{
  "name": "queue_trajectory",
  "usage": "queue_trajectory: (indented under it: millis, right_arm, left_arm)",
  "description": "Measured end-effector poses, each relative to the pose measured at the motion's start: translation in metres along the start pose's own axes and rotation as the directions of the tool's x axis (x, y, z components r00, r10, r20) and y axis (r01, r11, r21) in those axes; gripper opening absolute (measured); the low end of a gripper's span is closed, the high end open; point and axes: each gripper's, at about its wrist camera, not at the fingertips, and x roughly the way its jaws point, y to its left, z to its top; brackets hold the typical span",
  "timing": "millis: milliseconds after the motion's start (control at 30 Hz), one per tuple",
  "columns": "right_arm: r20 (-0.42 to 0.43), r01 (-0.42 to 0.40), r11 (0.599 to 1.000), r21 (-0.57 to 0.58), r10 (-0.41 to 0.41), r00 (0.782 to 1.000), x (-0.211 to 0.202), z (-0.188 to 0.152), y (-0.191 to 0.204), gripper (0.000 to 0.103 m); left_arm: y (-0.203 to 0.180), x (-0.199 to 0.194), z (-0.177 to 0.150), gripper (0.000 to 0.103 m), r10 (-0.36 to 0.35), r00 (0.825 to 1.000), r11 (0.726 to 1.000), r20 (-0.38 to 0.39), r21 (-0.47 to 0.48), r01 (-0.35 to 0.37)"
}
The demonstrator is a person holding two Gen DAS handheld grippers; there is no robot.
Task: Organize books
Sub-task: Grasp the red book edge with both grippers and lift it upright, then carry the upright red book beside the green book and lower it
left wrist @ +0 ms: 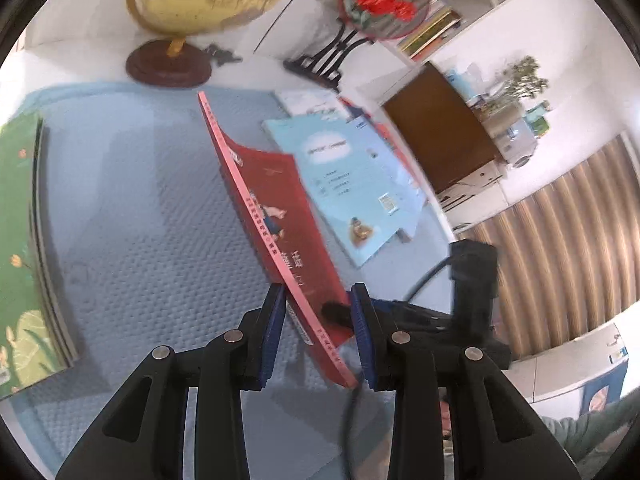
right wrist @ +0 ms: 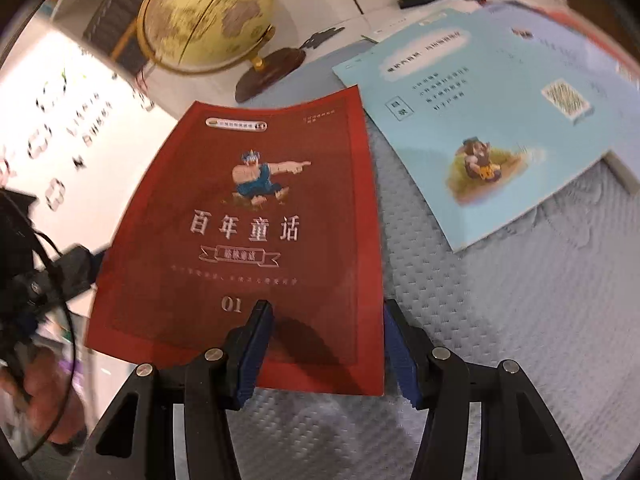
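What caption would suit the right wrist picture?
Open right tool straddling the red storybook's near edge, pale blue book and globe beyond.

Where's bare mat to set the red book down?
Open blue mat between the green book at left and the red book, up to the globe base. Crowded right of it: the light blue book overlaps others.

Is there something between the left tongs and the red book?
Nothing visible. The red book is tilted up on its spine edge, and that edge already sits between the fingers of the left tongs, which are open around it. The right tongs are open too, straddling the book's lower right corner.
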Motion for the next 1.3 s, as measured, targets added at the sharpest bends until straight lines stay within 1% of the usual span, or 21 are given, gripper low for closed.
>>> queue_trajectory:
  millis: [67, 100, 167, 233, 400, 500, 533, 600, 633, 733, 767, 800, 833, 867, 900, 967, 1000, 1067, 1167, 1233, 1300]
  right_arm:
    - [0.004, -0.02, 1.0, 0.02, 0.02, 1.0, -0.002, 0.0, -0.004, 0.055]
    - [0.005, -0.023, 0.999, 0.023, 0.022, 1.0, -0.002, 0.0, -0.004, 0.055]
    - [0.006, -0.021, 1.0, 0.021, 0.021, 1.0, -0.003, 0.0, -0.003, 0.055]
    - [0.004, -0.021, 0.999, 0.024, 0.021, 1.0, -0.002, -0.001, -0.001, 0.057]
    - [-0.015, -0.056, 0.995, 0.082, 0.058, 0.998, -0.001, 0.007, -0.006, 0.059]
    - [-0.039, -0.122, 0.979, 0.162, 0.13, 0.991, -0.003, 0.012, -0.016, 0.061]
    - [-0.046, -0.151, 0.971, 0.185, 0.162, 0.986, -0.003, 0.011, -0.019, 0.065]
    - [-0.054, -0.261, 0.929, 0.262, 0.284, 0.957, -0.002, 0.008, -0.031, 0.071]
    - [-0.049, -0.294, 0.911, 0.289, 0.321, 0.946, -0.002, 0.005, -0.036, 0.079]
    - [0.002, -0.41, 0.832, 0.375, 0.441, 0.897, 0.001, 0.001, -0.052, 0.082]
    - [0.016, -0.427, 0.819, 0.383, 0.457, 0.889, 0.002, 0.002, -0.053, 0.082]
    - [0.029, -0.443, 0.808, 0.388, 0.47, 0.882, 0.003, 0.004, -0.053, 0.079]
    - [0.048, -0.463, 0.798, 0.387, 0.483, 0.874, 0.005, 0.009, -0.052, 0.064]
    - [0.054, -0.472, 0.795, 0.381, 0.49, 0.87, 0.005, 0.012, -0.05, 0.056]
    - [0.05, -0.467, 0.802, 0.372, 0.486, 0.873, 0.007, 0.017, -0.046, 0.046]
    - [0.037, -0.41, 0.86, 0.305, 0.42, 0.907, 0.006, 0.027, -0.033, 0.04]
    - [0.026, -0.383, 0.885, 0.264, 0.391, 0.92, 0.005, 0.031, -0.026, 0.034]
    - [0.009, -0.343, 0.919, 0.195, 0.348, 0.937, 0.005, 0.037, -0.014, 0.024]
    - [-0.012, -0.234, 0.97, 0.062, 0.235, 0.972, 0.0, 0.035, 0.006, 0.021]
    - [-0.005, -0.148, 0.989, -0.025, 0.148, 0.989, -0.005, 0.032, 0.021, 0.021]
    - [0.014, -0.093, 0.991, -0.095, 0.095, 0.995, -0.011, 0.031, 0.035, 0.021]
  left_arm:
    - [0.005, 0.016, -0.004, 0.029, 0.078, 0.997, 0.997, -0.018, 0.007, -0.078]
    - [0.009, 0.021, -0.005, 0.029, 0.098, 0.995, 0.995, -0.024, 0.002, -0.098]
    - [0.018, 0.029, -0.006, 0.029, 0.086, 0.996, 0.995, -0.039, -0.04, -0.087]
    - [0.023, 0.04, -0.006, 0.026, 0.098, 0.993, 0.993, -0.058, -0.064, -0.102]
    - [0.025, 0.055, -0.002, 0.025, 0.026, 0.997, 0.991, -0.075, -0.13, -0.036]
    - [0.034, 0.05, 0.005, 0.023, -0.088, 0.994, 0.97, -0.058, -0.231, 0.073]
    - [0.036, 0.047, 0.007, 0.023, -0.134, 0.99, 0.958, -0.048, -0.264, 0.117]
    - [0.035, 0.04, 0.013, 0.023, -0.196, 0.98, 0.941, -0.027, -0.286, 0.18]
    - [0.033, 0.038, 0.016, 0.023, -0.211, 0.977, 0.937, -0.02, -0.29, 0.197]
    - [0.033, 0.035, 0.021, 0.023, -0.285, 0.959, 0.906, -0.003, -0.329, 0.268]
    - [0.034, 0.036, 0.021, 0.023, -0.305, 0.952, 0.895, 0.001, -0.342, 0.287]
    - [0.033, 0.038, 0.022, 0.023, -0.308, 0.951, 0.893, -0.002, -0.345, 0.288]
    - [0.033, 0.039, 0.022, 0.023, -0.301, 0.954, 0.898, -0.012, -0.341, 0.279]
    - [0.033, 0.041, 0.02, 0.023, -0.281, 0.959, 0.907, -0.029, -0.333, 0.256]
    - [0.033, 0.044, 0.021, 0.023, -0.26, 0.965, 0.915, -0.04, -0.329, 0.233]
    - [0.034, 0.046, 0.019, 0.023, -0.191, 0.979, 0.937, -0.068, -0.311, 0.161]
    - [0.035, 0.046, 0.018, 0.023, -0.17, 0.983, 0.943, -0.074, -0.303, 0.14]
    - [0.035, 0.044, 0.017, 0.025, -0.075, 0.992, 0.966, -0.097, -0.253, 0.048]
    - [0.032, 0.041, 0.013, 0.025, 0.007, 0.995, 0.981, -0.104, -0.191, -0.027]
    - [0.026, 0.039, 0.011, 0.025, 0.053, 0.994, 0.989, -0.1, -0.132, -0.066]
    - [0.018, 0.034, 0.01, 0.025, 0.083, 0.993, 0.993, -0.082, -0.076, -0.09]
